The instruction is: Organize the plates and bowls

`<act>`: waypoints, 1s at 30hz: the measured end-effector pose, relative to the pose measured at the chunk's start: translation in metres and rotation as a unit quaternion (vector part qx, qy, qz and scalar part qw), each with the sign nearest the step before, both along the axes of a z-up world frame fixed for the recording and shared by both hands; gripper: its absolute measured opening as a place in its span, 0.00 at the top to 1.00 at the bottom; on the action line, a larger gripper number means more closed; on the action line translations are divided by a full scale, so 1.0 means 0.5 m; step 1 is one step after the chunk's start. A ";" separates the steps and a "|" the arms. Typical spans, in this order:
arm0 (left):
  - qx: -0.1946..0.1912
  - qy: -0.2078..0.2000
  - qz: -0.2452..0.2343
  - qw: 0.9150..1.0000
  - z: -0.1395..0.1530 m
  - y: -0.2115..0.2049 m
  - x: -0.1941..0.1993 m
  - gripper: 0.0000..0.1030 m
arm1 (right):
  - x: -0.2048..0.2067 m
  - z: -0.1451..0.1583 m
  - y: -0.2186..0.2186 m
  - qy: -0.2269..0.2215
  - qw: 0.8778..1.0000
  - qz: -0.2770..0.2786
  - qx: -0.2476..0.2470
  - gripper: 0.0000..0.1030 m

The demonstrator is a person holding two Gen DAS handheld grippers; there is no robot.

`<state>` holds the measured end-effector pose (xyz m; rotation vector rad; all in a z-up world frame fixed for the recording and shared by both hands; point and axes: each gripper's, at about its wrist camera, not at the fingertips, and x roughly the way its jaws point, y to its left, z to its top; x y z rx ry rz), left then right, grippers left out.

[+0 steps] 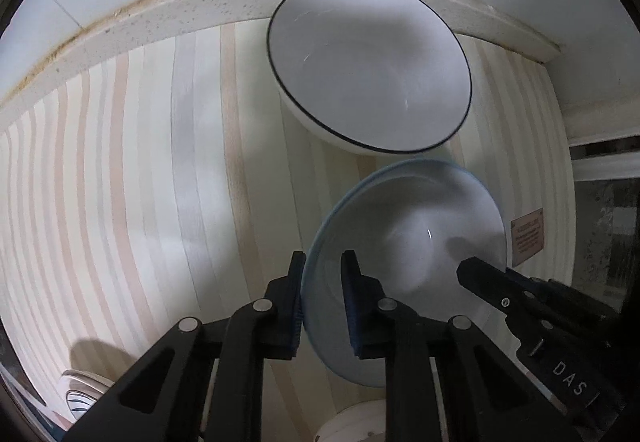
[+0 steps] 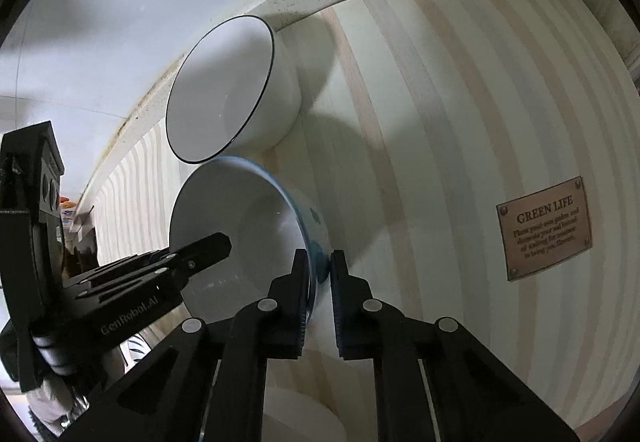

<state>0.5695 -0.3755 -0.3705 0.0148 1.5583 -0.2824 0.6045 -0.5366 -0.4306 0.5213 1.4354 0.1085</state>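
Observation:
A white bowl with a pale blue rim (image 1: 420, 234) (image 2: 240, 210) hangs just above the striped surface, held on both sides. My left gripper (image 1: 324, 262) is shut on its left rim, one pad inside and one outside. My right gripper (image 2: 320, 260) is shut on the opposite rim, over the blue pattern on the bowl's outer wall. Each gripper also shows in the other's view: the right gripper (image 1: 472, 270) and the left gripper (image 2: 216, 242). Just beyond stands a larger white bowl with a thin black rim (image 1: 368, 66) (image 2: 224, 90), against the speckled ledge.
The striped cream and tan surface (image 1: 140, 182) ends at a speckled stone ledge (image 1: 168, 18) below a pale wall. A brown "GREEN LIFE" plaque (image 2: 544, 228) is fixed to the right. A patterned dish (image 1: 84, 394) lies at lower left, and a white round object (image 1: 352, 422) sits below the grippers.

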 end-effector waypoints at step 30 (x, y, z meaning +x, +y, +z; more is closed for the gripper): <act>-0.024 -0.057 -0.062 0.996 0.208 0.054 -0.248 0.85 | -0.284 0.190 0.061 -0.026 0.999 0.023 -0.009 0.89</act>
